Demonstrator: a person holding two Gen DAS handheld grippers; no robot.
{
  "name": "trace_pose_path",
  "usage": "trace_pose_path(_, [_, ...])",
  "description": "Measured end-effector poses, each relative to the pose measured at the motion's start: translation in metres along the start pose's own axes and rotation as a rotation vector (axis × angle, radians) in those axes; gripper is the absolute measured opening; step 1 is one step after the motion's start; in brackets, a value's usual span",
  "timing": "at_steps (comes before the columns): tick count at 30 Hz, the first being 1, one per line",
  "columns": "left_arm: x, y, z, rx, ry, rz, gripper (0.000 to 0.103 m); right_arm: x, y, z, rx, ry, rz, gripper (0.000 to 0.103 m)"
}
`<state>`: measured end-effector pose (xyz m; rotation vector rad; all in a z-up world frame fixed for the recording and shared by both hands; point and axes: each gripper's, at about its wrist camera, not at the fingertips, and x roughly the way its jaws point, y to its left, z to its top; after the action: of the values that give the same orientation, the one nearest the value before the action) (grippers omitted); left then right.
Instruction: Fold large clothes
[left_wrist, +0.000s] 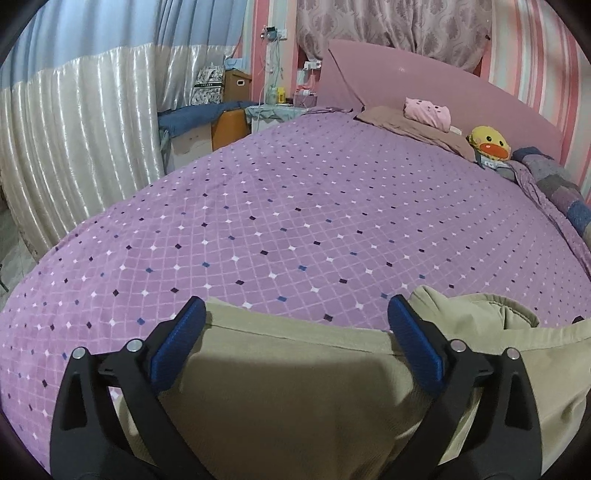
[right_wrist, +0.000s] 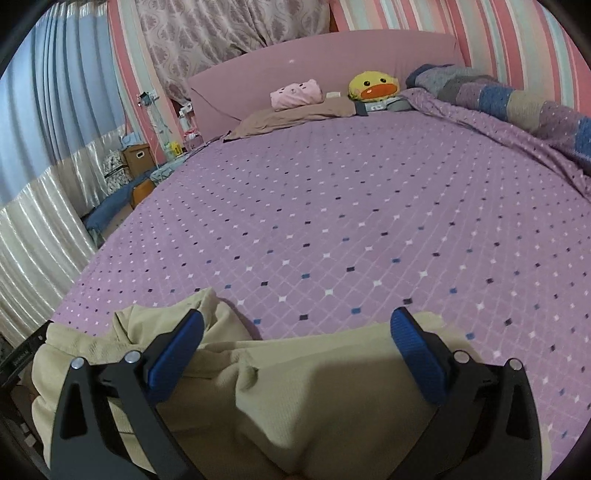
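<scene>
A beige garment (left_wrist: 295, 391) lies on the near edge of the purple checked bedspread (left_wrist: 295, 221). In the left wrist view its straight hem runs between my blue pads, and a rumpled fold (left_wrist: 480, 310) lies to the right. My left gripper (left_wrist: 297, 314) hovers over it, jaws wide open, pads not pressing the cloth. In the right wrist view the same beige garment (right_wrist: 314, 398) is bunched, with a raised fold (right_wrist: 177, 310) at the left. My right gripper (right_wrist: 297, 325) also stands wide open above it, nothing pinched between its pads.
At the head of the bed (right_wrist: 332, 51) lie a brown pillow (right_wrist: 288, 114), a pink plush (right_wrist: 295, 94) and a yellow duck plush (right_wrist: 373, 86). A patchwork blanket (right_wrist: 498, 96) runs along the right side. Boxes (left_wrist: 225, 125) and curtains (left_wrist: 74, 129) stand left of the bed.
</scene>
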<state>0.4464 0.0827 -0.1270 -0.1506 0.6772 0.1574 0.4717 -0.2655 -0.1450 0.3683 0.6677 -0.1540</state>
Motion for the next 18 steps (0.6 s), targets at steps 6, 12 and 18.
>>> trace_pose_path(6, [0.007, -0.003, 0.000, -0.019, -0.031, -0.025, 0.100, 0.011, 0.000, -0.003, -0.006, 0.014, 0.020, 0.101])
trace_pose_path(12, [0.003, -0.008, -0.003, -0.004, -0.073, -0.028, 0.100, 0.014, 0.002, -0.004, -0.008, 0.008, 0.031, 0.101])
trace_pose_path(18, [0.001, -0.006, -0.003, -0.009, -0.103, -0.050, 0.100, 0.013, 0.002, -0.006, -0.007, -0.005, 0.051, 0.101])
